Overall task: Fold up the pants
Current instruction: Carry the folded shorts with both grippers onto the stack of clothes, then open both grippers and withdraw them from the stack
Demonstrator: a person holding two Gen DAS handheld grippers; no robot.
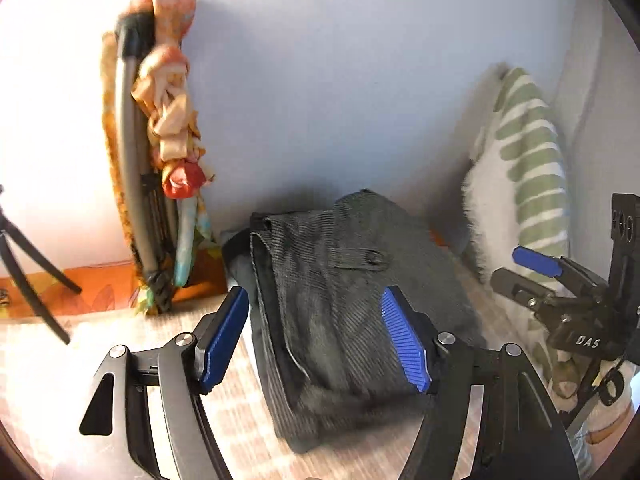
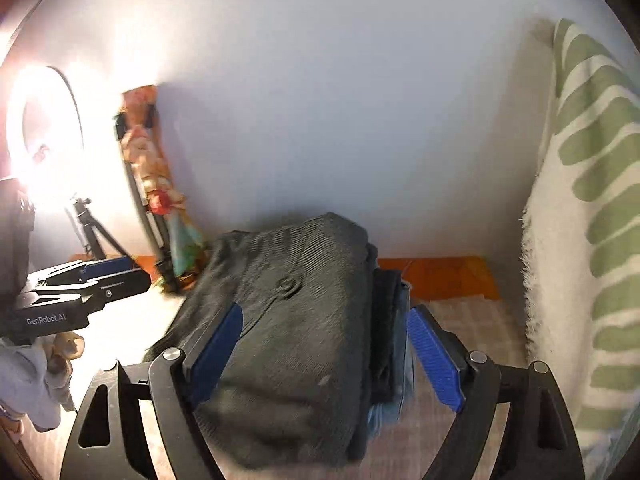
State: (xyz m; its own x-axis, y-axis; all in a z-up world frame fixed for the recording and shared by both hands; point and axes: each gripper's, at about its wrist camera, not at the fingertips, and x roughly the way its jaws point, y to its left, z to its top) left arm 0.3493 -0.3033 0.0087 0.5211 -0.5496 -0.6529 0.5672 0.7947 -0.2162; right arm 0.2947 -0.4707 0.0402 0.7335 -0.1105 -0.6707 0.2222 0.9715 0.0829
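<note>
Dark grey corduroy pants (image 1: 344,300) lie folded in a compact stack on a pale checked bedcover; in the right wrist view (image 2: 288,332) they sit on top of other folded dark and blue clothes (image 2: 394,344). My left gripper (image 1: 316,336) is open, its blue pads straddling the stack's left part just above it. My right gripper (image 2: 324,356) is open, its pads on either side of the stack. The right gripper also shows in the left wrist view (image 1: 560,280), and the left gripper in the right wrist view (image 2: 92,280).
A white wall runs behind the stack. A green-striped white towel (image 2: 588,240) hangs at the right. A folded frame wrapped in orange cloth (image 1: 160,152) leans on the wall at the left, beside a tripod (image 2: 88,228) and a bright ring light (image 2: 44,128).
</note>
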